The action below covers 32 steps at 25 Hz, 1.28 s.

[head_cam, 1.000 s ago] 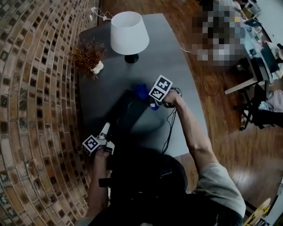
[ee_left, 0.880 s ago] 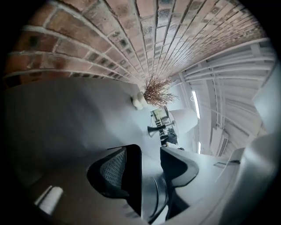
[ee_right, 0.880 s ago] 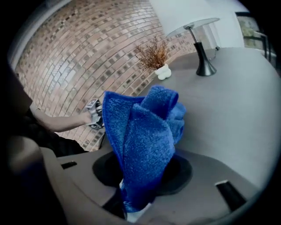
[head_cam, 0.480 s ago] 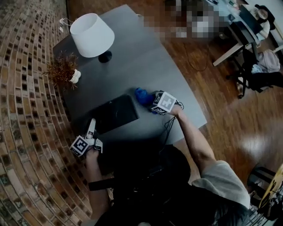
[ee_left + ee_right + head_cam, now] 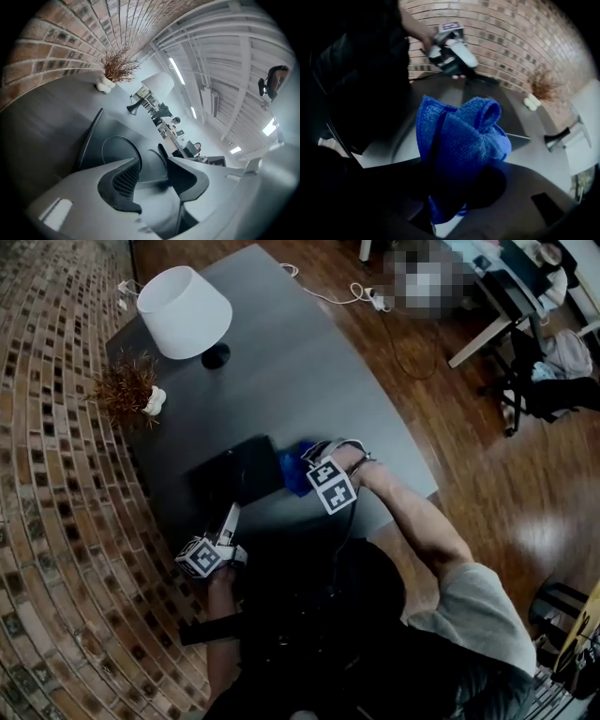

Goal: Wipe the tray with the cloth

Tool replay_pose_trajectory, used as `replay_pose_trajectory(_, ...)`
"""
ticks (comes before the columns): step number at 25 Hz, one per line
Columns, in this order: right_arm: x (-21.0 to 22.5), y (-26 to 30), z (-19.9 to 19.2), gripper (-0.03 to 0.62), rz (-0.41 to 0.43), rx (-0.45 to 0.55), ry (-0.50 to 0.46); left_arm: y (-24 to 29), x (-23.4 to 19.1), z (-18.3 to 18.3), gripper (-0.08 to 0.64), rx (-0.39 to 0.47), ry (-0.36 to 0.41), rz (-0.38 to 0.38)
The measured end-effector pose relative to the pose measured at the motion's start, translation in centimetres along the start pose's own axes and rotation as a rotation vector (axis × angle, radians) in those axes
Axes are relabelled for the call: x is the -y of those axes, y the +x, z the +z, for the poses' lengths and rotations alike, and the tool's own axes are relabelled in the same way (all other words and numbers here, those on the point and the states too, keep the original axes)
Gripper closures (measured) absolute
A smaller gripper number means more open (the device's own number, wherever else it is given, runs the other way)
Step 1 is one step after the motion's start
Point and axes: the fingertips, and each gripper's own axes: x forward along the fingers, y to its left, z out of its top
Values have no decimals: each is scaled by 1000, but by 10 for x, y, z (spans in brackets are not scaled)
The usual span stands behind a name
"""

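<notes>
The dark tray [image 5: 234, 474] lies on the grey table near the brick wall. My right gripper [image 5: 314, 465] is shut on the bunched blue cloth [image 5: 298, 472], which hangs at the tray's right edge; in the right gripper view the cloth [image 5: 464, 140] fills the space between the jaws of that gripper [image 5: 450, 187]. My left gripper [image 5: 230, 514] points at the tray's near edge. Its jaws have just been closing; in the left gripper view the gripper [image 5: 152, 176] still shows a narrow gap with only the tray [image 5: 117, 150] behind it, nothing pinched.
A white lamp [image 5: 183, 301] and a dried plant in a small white pot [image 5: 127, 385] stand at the table's far end. The brick wall [image 5: 56, 521] runs close along the left. The table's right edge [image 5: 412, 493] drops to a wooden floor with cables.
The right gripper has rolled over and carried the cloth left to the tray's right edge. The left gripper has shifted toward the tray's near edge. The head camera has shifted.
</notes>
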Motion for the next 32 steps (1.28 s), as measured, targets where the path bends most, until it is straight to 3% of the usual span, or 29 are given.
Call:
replay_pose_trajectory(2, -29, 3, 2, 442, 81, 21, 23, 2, -2, 3, 406, -1, 9, 5)
replay_pose_trajectory(3, -25, 2, -4, 442, 70, 29, 90, 3, -2, 3, 413, -2, 19, 8)
replay_pose_trajectory(6, 50, -8, -52, 442, -146, -41, 357, 5, -2, 0, 414, 8, 41, 25)
replay_pose_trajectory(8, 105, -9, -82, 440, -296, -156, 430, 2, -4, -2, 433, 29, 26, 35)
replay_pose_trajectory(10, 132, 3, -88, 440, -336, -252, 338, 0, -3, -3, 433, 43, 9, 37)
replay_pose_trajectory(13, 118, 25, -65, 440, -282, -335, 21, 0, -3, -6, 440, 46, 16, 33)
replay_pose_trajectory(14, 107, 29, -59, 440, -271, -348, -45, 1, -3, -7, 440, 50, 19, 32)
replay_pose_trajectory(20, 13, 23, -28, 440, -162, -298, -106, 2, -1, -5, 440, 76, 6, 22)
replay_pose_trajectory(23, -45, 14, -6, 440, -42, -226, -172, 3, 8, -16, 440, 38, -8, -3)
replay_pose_trajectory(24, -58, 9, -2, 440, 5, -183, -154, 2, 12, -23, 439, 20, -9, -10)
replay_pose_trajectory(26, -53, -6, -9, 440, 37, -106, 7, -5, 17, -36, 439, -5, -15, -12)
replay_pose_trajectory(27, -31, -16, -22, 440, 2, -85, 130, -9, 18, -42, 439, -12, -30, -6)
replay_pose_trajectory(30, 80, -55, -59, 440, -252, -24, 503, -20, 6, -49, 437, 3, -149, 37)
replay_pose_trajectory(32, 147, -66, -53, 440, -348, 75, 662, -23, -9, -42, 431, 73, -274, 60)
